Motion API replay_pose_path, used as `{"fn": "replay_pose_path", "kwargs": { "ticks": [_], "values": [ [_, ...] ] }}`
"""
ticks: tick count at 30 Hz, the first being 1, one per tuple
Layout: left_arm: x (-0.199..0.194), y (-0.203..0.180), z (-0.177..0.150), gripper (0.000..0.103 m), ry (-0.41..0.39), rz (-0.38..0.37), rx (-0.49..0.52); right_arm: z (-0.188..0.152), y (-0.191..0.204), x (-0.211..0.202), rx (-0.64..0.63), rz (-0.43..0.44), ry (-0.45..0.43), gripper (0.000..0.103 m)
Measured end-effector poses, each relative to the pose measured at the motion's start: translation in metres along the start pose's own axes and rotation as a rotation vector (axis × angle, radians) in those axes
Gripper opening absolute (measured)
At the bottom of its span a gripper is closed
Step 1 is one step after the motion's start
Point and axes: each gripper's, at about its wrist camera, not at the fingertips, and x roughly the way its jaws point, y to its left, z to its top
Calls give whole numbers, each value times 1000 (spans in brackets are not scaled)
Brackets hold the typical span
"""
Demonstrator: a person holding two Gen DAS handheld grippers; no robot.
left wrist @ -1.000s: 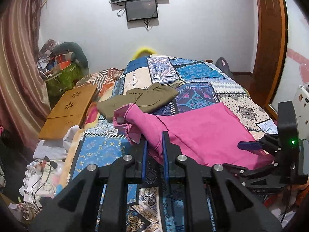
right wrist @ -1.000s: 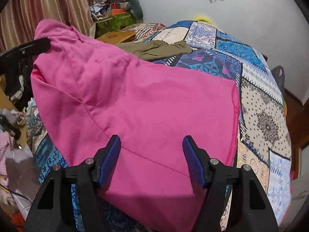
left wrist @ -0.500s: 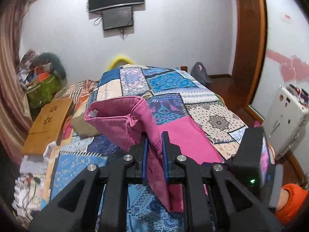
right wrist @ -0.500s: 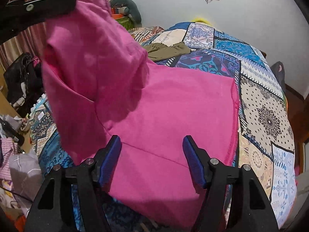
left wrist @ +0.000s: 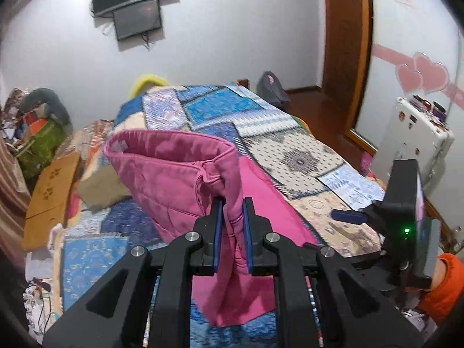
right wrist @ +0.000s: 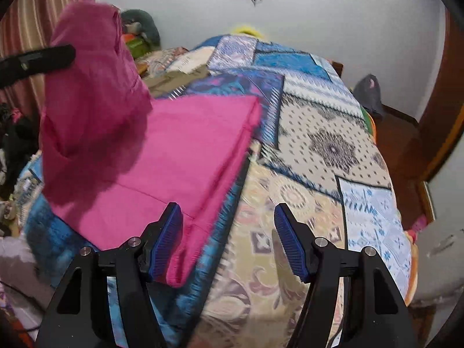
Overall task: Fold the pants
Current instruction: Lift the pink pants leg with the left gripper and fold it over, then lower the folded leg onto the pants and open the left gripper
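The pink pants lie partly on the patchwork bedspread. My left gripper is shut on the waistband end of the pants and holds it lifted above the bed; the cloth hangs down from the fingers. That lifted end shows at the upper left of the right wrist view. My right gripper is open and empty, low over the bed at the right edge of the pants' leg end. It also shows at the right of the left wrist view.
An olive garment lies farther up the bed. A wooden lap table and piled clutter sit left of the bed. A white appliance and a wooden door frame stand to the right.
My left gripper has raised the waistband end higher and carried it to the right. My right gripper has shifted right, from over the pants to their right edge, still open.
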Motion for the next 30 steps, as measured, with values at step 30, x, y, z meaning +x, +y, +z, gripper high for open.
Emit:
{"fn": "replay_pose_path", "kwargs": {
  "ticks": [30],
  "values": [
    [23, 54, 21, 42, 79, -17, -51, 10, 4, -56, 9, 13, -143, 63]
  ]
}}
